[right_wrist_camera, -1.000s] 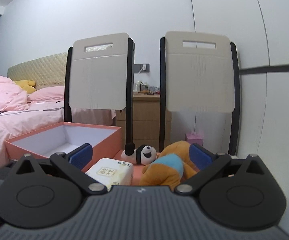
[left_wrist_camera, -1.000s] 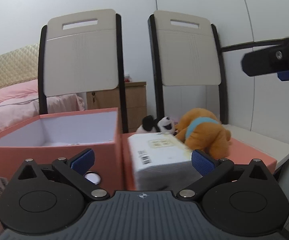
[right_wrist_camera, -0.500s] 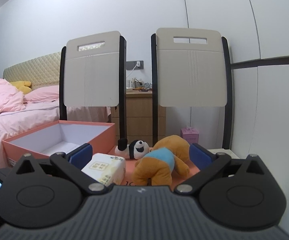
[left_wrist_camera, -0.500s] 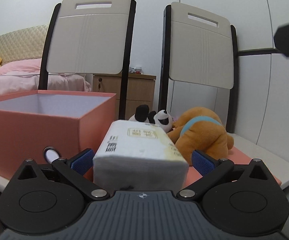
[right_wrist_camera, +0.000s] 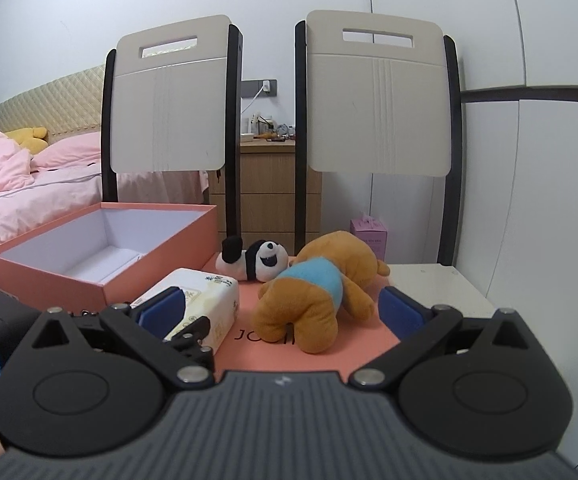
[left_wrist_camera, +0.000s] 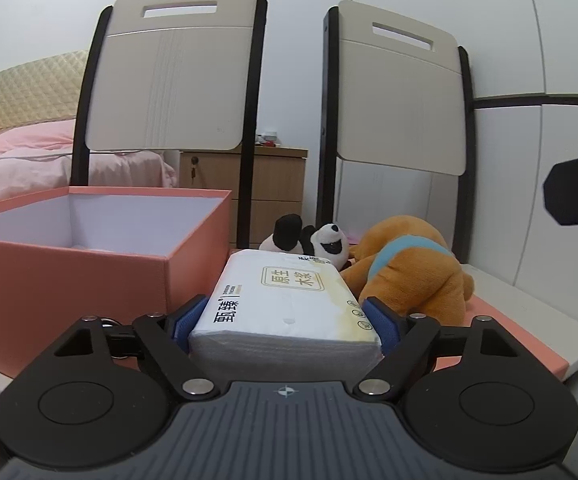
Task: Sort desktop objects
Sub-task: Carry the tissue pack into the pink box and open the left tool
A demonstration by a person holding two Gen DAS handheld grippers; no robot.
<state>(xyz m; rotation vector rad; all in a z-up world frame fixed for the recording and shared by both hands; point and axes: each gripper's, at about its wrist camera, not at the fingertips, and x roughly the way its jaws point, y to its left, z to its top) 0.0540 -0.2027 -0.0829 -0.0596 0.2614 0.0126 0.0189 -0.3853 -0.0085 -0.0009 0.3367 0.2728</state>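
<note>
A white tissue pack lies on a pink lid, and my left gripper is shut on its near end, blue pads against both sides. The pack also shows in the right wrist view. An orange plush dog with a blue shirt lies on the lid, and a small plush panda lies behind it. My right gripper is open and empty, hovering before the dog. An open pink box stands at the left.
Two chairs with beige backs stand behind the white table. A wooden nightstand and a small purple box are beyond. A pink bed is at the left. A white wardrobe is at the right.
My left gripper moved in around the tissue pack and closed on it. My right gripper drew back and tilted down a little, staying open.
</note>
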